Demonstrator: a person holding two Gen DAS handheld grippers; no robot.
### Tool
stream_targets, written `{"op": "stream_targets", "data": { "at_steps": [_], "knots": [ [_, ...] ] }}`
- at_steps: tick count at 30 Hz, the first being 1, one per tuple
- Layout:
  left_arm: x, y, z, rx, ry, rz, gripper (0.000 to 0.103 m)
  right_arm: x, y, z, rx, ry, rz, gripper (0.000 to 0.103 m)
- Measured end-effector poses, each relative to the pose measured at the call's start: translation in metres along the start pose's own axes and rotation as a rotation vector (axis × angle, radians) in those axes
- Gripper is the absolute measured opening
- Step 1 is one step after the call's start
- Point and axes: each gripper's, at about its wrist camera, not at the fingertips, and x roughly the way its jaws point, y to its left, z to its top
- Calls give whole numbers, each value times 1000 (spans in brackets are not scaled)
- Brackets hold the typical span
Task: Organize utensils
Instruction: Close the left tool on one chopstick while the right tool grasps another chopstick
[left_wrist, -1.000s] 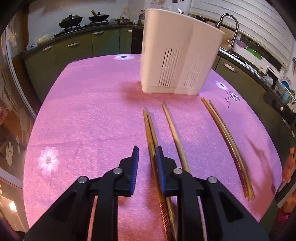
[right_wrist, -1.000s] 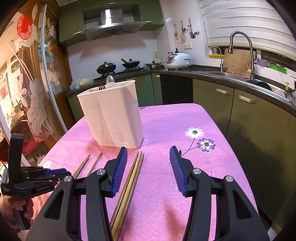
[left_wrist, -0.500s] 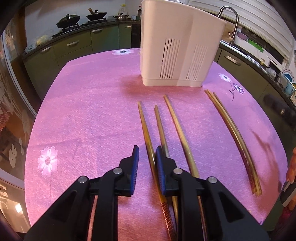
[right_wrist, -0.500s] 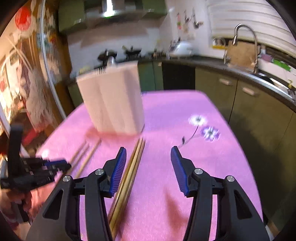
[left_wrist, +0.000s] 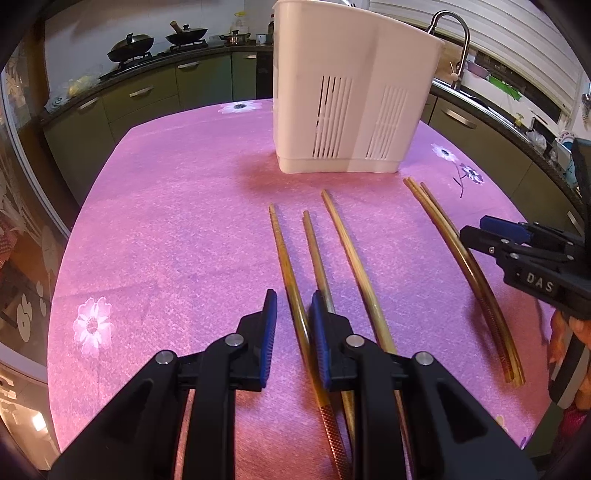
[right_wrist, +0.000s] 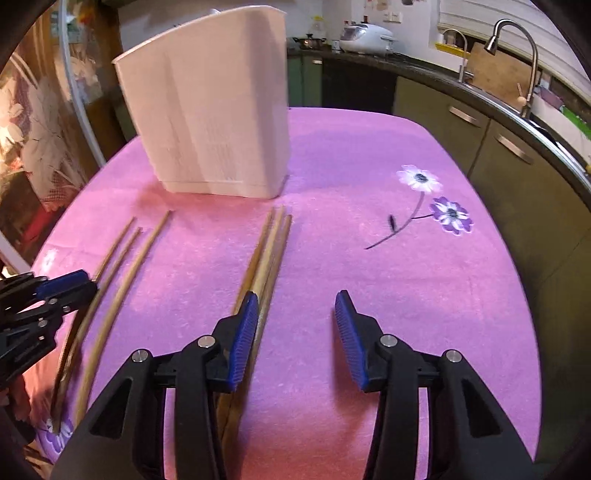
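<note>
A white slotted utensil holder (left_wrist: 351, 99) stands at the back of the pink table; it also shows in the right wrist view (right_wrist: 214, 122). Three separate brown chopsticks (left_wrist: 314, 251) lie in front of it, and a tight bundle of chopsticks (left_wrist: 458, 258) lies to the right. My left gripper (left_wrist: 293, 321) is partly open, with the leftmost chopstick (left_wrist: 286, 266) running between its jaws; no grip shows. My right gripper (right_wrist: 295, 325) is open and empty, with the bundle (right_wrist: 267, 251) running under its left finger.
The table has a pink floral cloth (left_wrist: 166, 221). Green kitchen cabinets (left_wrist: 147, 96) and a counter with pans ring the far side. A sink with a tall tap (right_wrist: 517, 51) is at the right. The right gripper shows in the left wrist view (left_wrist: 532, 251).
Both grippers moved lower and closer to the table. The right gripper came into the left wrist view. The three chopsticks by my left gripper have spread apart.
</note>
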Motion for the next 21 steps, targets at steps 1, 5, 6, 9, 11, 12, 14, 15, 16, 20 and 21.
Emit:
{"op": "stream_targets", "data": {
  "at_steps": [1, 5, 6, 9, 11, 12, 14, 15, 16, 20, 21],
  "knots": [
    [0, 1, 0, -2, 0, -4, 19, 0, -2, 1, 14, 4, 10, 42],
    [2, 4, 2, -6, -2, -9, 19, 4, -2, 6, 7, 17, 2, 37],
    [2, 4, 3, -5, -2, -7, 19, 5, 1, 9, -9, 23, -3, 34],
    [4, 4, 6, -8, 3, -2, 19, 9, 11, 15, -35, 39, -1, 29],
    [5, 3, 7, -7, 9, 0, 19, 14, 14, 17, -44, 59, -7, 27],
    [5, 2, 7, -5, 10, 1, 19, 16, 14, 18, -40, 65, 2, 26],
    [6, 2, 9, -5, 15, 0, 19, 21, 13, 25, -32, 82, 8, 26],
    [7, 2, 12, -10, 21, -5, 19, 23, 13, 28, -28, 90, 14, 25],
    [9, 3, 14, -15, 25, -11, 19, 26, 11, 33, -22, 100, 24, 24],
    [14, 4, 22, -30, 39, -29, 18, 33, 8, 45, -24, 131, 50, 8],
    [15, 4, 23, -29, 40, -30, 12, 34, 7, 47, -25, 135, 55, 6]
  ]
}}
